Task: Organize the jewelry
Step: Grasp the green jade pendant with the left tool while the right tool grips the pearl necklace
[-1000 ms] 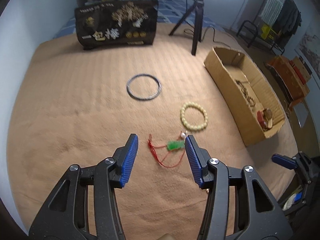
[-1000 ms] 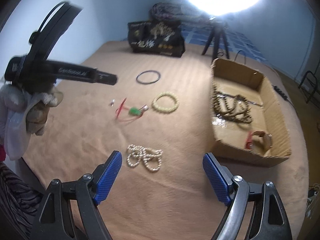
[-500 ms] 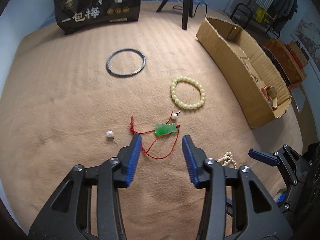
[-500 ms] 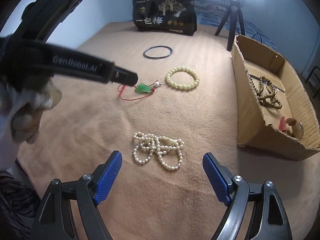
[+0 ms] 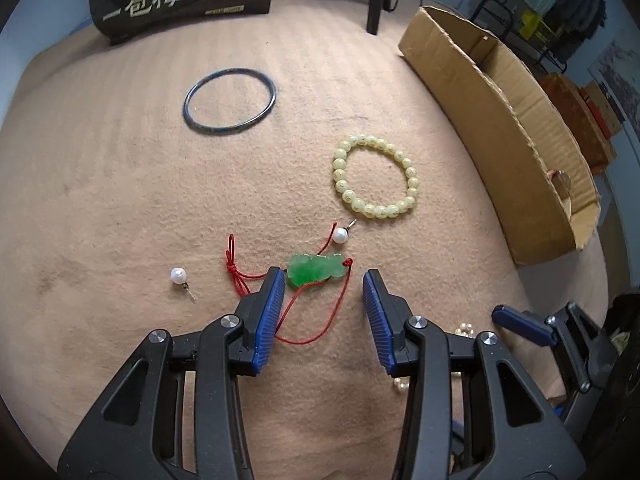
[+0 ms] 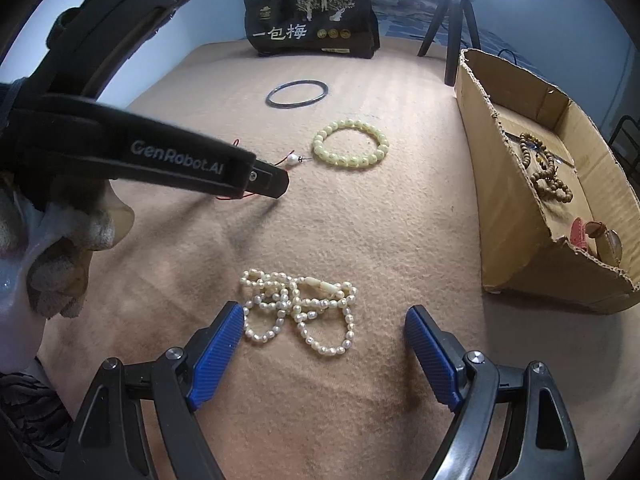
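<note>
With beads (image 6: 546, 172) and a watch (image 6: 600, 238) already lying in the box (image 5: 500, 120), both grippers are hovering open and empty, the left (image 5: 324, 280) straddling the jade pendant (image 5: 317, 270), the right (image 6: 324, 332) over the pearls (image 6: 298, 304), while bangle (image 5: 229, 101), bracelet (image 5: 376, 178) and earrings (image 5: 178, 276) are waiting on the blanket.

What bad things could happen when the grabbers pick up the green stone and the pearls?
The open left gripper sits over the green stone pendant, whose thin red cord loops near a small pearl earring; lifting might drag it along. The tangled white pearl necklace before the open right gripper could slip, dangle, or snag the cardboard box edge.
</note>
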`<state>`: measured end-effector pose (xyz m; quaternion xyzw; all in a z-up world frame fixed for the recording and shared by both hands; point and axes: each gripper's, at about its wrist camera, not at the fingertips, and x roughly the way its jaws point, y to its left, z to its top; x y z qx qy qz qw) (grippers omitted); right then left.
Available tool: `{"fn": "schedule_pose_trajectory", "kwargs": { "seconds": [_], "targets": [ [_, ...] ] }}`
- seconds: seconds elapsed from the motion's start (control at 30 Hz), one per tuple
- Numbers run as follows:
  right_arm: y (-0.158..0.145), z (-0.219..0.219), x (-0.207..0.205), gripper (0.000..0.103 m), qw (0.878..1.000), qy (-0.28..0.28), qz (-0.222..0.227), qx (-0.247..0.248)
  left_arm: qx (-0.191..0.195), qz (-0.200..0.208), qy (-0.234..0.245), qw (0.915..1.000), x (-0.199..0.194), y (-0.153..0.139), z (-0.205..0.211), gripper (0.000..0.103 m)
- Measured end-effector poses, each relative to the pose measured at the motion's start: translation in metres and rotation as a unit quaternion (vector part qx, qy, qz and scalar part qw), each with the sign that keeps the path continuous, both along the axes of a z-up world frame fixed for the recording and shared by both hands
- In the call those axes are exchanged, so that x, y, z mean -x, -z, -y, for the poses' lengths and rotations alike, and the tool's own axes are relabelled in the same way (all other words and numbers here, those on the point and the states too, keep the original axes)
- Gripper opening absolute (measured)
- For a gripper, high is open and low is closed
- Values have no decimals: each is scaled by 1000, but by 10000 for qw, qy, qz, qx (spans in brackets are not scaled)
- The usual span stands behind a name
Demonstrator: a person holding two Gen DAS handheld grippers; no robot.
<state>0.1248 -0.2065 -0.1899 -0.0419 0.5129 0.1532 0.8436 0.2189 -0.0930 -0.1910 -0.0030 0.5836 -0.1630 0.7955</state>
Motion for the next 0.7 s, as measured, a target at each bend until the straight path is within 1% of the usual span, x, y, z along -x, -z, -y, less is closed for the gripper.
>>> {"fn": "schedule_pose_trajectory", "kwargs": {
  "seconds": [0.07,0.1,0.23,0.3,0.37,0.47,0.53,0.57,0.63,0.67,0.7],
  "targets": [
    [0,-3,0,85,10000,-17,31,36,-3,12,-10,10000,-2,0,0,41],
    [-1,-4,0,85,10000,-37,44,53,-29,13,-19,10000,-2,1,1,38],
    [-1,-10,0,85,9997,-135,61,168,-147,17,-58,9999,-2,4,2,33],
    [0,-11,-2,85,9997,-127,59,197,-143,7,-85,9999,-4,5,3,32],
    [0,-11,-2,82,9997,-114,40,214,-139,0,-103,9999,-6,6,4,32],
    [-1,-11,-3,72,9994,-129,37,330,-130,-6,-130,9998,-7,7,3,31],
    [-2,-13,-3,60,9991,-179,34,382,-109,-16,-154,9998,-7,7,3,31],
    [-2,-14,-3,56,9989,-212,35,407,-102,-21,-163,9998,-7,7,2,31],
    [-3,-16,-3,41,9986,-278,42,451,-95,-22,-171,9998,-7,6,1,31],
    [-4,-17,-3,39,9984,-312,51,475,-92,-23,-174,9998,-7,7,1,31],
    [-4,-18,-3,32,9982,-336,56,488,-92,-21,-174,9998,-6,6,1,31]
  ]
}}
